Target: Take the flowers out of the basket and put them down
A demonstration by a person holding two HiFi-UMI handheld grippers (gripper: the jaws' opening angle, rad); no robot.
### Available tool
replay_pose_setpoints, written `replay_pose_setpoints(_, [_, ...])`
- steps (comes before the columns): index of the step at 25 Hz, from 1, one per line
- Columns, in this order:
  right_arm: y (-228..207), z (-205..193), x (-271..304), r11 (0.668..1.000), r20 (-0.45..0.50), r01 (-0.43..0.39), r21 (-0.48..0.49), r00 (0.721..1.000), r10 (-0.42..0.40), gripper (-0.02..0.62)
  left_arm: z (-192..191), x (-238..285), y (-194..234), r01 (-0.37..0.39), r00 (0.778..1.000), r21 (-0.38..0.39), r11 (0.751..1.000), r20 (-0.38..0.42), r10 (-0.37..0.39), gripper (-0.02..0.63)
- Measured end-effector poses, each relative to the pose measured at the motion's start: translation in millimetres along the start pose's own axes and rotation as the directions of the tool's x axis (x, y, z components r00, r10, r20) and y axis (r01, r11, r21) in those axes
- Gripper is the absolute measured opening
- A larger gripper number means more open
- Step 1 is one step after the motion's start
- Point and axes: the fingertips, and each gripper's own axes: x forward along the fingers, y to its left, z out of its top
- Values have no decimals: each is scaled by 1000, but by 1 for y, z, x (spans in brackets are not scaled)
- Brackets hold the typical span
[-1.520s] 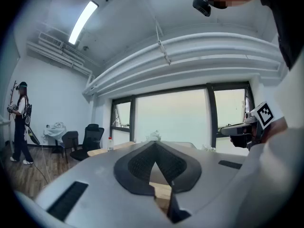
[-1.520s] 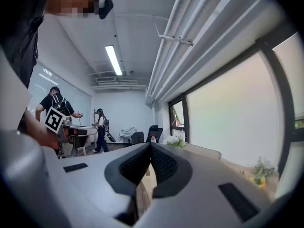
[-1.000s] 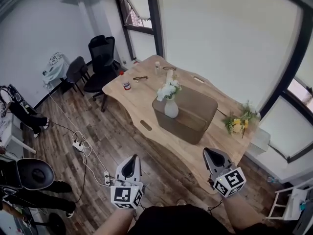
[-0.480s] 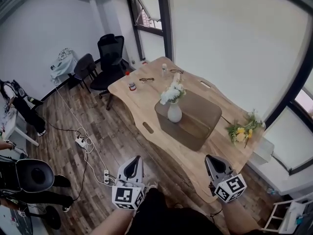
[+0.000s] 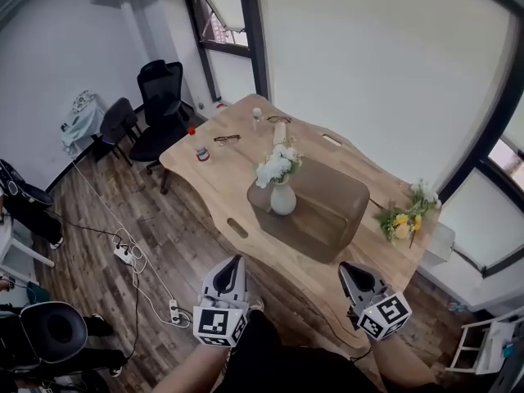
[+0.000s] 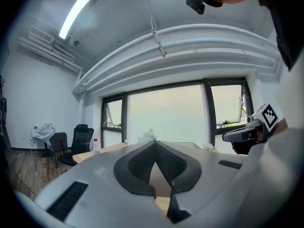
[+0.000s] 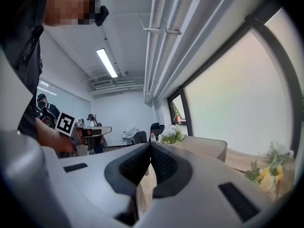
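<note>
Wooden table (image 5: 214, 174) is bearing the brown basket (image 5: 332, 211), white flowers (image 5: 274, 167) standing in a vase (image 5: 283, 200) at its left edge; we are holding the left gripper (image 5: 237, 259) and right gripper (image 5: 345, 267) closed and empty.

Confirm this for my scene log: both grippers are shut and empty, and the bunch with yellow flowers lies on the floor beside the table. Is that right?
Not quite. The bunch with yellow flowers lies on the wooden table, near its right-hand end, not on the floor; the head view shows it. The rest stands: the left gripper and the right gripper are both shut and empty.
</note>
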Motion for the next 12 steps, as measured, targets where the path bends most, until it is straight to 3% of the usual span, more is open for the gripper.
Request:
replay_pose_setpoints(7, [-25, 14, 68, 995, -2, 96, 11, 995, -96, 23, -2, 75, 48, 74, 997, -30, 997, -7, -75, 0])
replay_pose_setpoints(12, [-30, 38, 135, 993, 21, 114, -10, 993, -114, 23, 0, 116, 86, 134, 991, -10, 991, -5, -134, 0])
